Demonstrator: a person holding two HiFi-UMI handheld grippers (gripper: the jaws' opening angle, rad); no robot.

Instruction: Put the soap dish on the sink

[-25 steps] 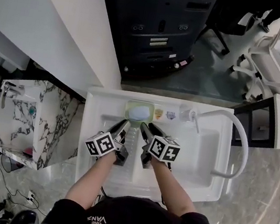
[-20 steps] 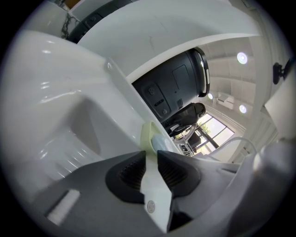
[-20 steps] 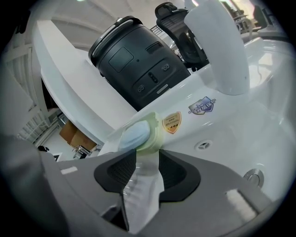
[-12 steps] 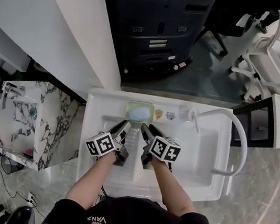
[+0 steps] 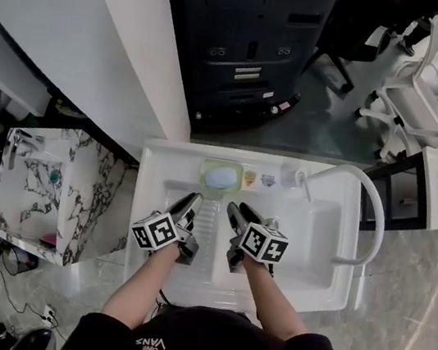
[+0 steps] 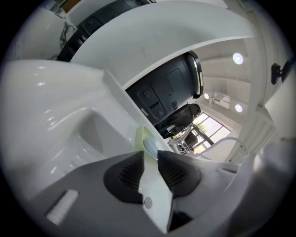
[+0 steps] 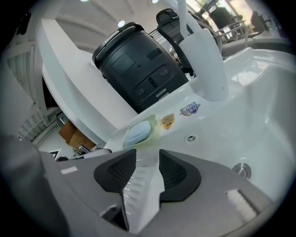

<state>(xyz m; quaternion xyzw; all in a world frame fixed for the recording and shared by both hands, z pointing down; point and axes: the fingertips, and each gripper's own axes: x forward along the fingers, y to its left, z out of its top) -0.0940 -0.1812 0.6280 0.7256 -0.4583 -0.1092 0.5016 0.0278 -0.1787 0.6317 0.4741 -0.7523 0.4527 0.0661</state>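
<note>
A pale green soap dish (image 5: 220,176) with a blue soap in it rests on the back ledge of the white sink (image 5: 156,154). My left gripper (image 5: 190,201) and right gripper (image 5: 240,210) hover side by side over the ridged divider (image 5: 210,220) between the basins, a little short of the dish. Both stand open with nothing between the pads. In the left gripper view the dish (image 6: 141,137) shows just past the gripper (image 6: 149,155). The right gripper view has the dish (image 7: 141,132) ahead of the gripper (image 7: 148,155), apart from it.
A white faucet (image 5: 296,177) with a curved hose (image 5: 368,228) stands on the ledge right of the dish, past two stickers (image 5: 249,178). A drain (image 7: 241,170) lies in the right basin. A black machine (image 5: 249,42) stands behind the sink, a marble cabinet (image 5: 51,183) at left.
Both grippers have drawn back from the soap dish toward me, the right one also slightly rightward. The dish stays on the ledge.
</note>
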